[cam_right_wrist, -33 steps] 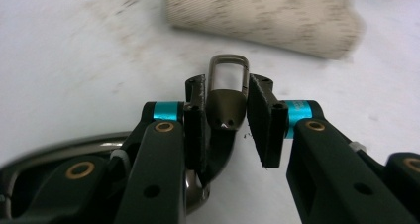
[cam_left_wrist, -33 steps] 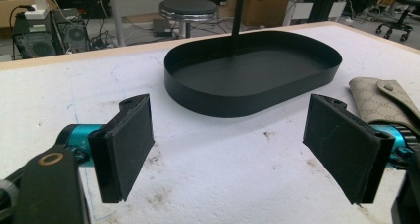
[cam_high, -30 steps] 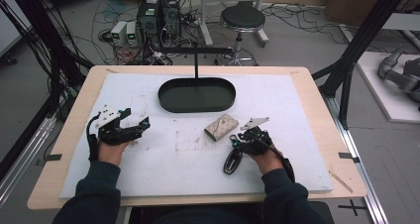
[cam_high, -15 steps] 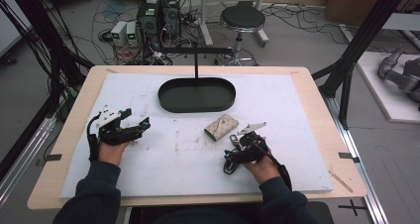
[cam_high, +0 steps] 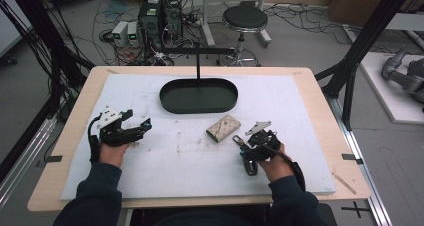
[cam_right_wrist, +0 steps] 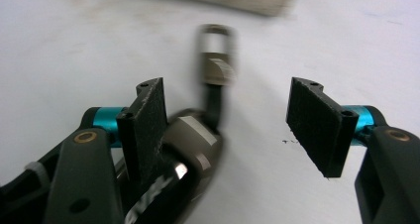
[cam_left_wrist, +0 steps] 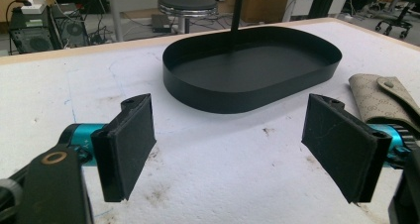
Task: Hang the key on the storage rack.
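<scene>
Hands rest on a white-covered bench, each holding a hand-held gripper. The right hand-held gripper sits near the front right part of the bench with its jaws spread apart over a car key, a dark metallic fob with a small metal ring clip pointing away from the person. In the right gripper view, the fob lies against the inside of one black pad while the other pad stands clear of it, so nothing is clamped. Just beyond the key lies a beige patterned key pouch, and farther back, toward the middle of the far edge, sits a black oval tray with an upright post. The step in hand looks like taking hold of the key; the next move would call for centring the jaws around the fob and closing them. The left hand-held gripper rests low near the left edge, jaws wide apart and empty, aimed toward the tray, forearm flat along the bench.
</scene>
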### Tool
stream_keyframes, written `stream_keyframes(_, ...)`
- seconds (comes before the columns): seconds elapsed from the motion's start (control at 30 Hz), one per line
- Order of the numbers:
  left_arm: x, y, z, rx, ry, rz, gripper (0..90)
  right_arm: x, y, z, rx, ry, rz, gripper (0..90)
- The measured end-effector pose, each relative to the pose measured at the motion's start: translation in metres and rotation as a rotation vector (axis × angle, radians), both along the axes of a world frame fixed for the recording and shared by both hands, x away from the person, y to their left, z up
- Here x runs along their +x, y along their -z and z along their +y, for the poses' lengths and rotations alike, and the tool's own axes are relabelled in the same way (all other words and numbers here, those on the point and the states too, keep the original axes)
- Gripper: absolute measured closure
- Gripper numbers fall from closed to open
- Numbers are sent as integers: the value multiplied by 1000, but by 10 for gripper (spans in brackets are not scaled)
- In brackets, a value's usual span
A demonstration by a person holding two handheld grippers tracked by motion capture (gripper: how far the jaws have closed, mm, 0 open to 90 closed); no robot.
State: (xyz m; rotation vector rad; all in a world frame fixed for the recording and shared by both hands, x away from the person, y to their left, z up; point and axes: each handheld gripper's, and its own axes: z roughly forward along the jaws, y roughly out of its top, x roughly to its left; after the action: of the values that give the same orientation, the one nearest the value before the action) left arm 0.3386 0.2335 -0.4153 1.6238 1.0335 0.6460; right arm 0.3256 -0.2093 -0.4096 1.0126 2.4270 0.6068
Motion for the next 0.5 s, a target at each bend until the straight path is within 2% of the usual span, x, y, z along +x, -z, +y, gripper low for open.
stream_keyframes(0.03,0,0,0,0,0,0,203,1,0,-4,-1,29,-5,306)
stream_keyframes(0.07,0,0,0,0,1,1,203,1,0,-4,-1,29,-5,306)
stream_keyframes(0.1,0,0,0,2,1,1,204,0,2,-10,59,69,32,291)
stream_keyframes(0.13,0,0,0,2,0,1,205,-2,3,-11,102,71,50,287)
stream_keyframes(0.17,0,0,0,2,0,1,205,-2,3,-11,102,71,50,287)
stream_keyframes(0.23,0,0,0,2,-1,2,205,-5,5,-10,167,68,80,273)
stream_keyframes(0.27,0,0,0,2,-1,2,206,-6,6,-9,182,67,86,269)
stream_keyframes(0.33,0,0,0,3,2,1,206,-8,8,-5,171,48,100,264)
stream_keyframes(0.4,0,0,0,3,1,3,207,-8,14,-5,127,34,112,287)
stream_keyframes(0.47,1,0,0,4,2,3,207,-6,14,-8,142,28,121,323)
stream_keyframes(0.5,1,0,0,5,1,2,208,-5,11,-11,110,-12,103,455)
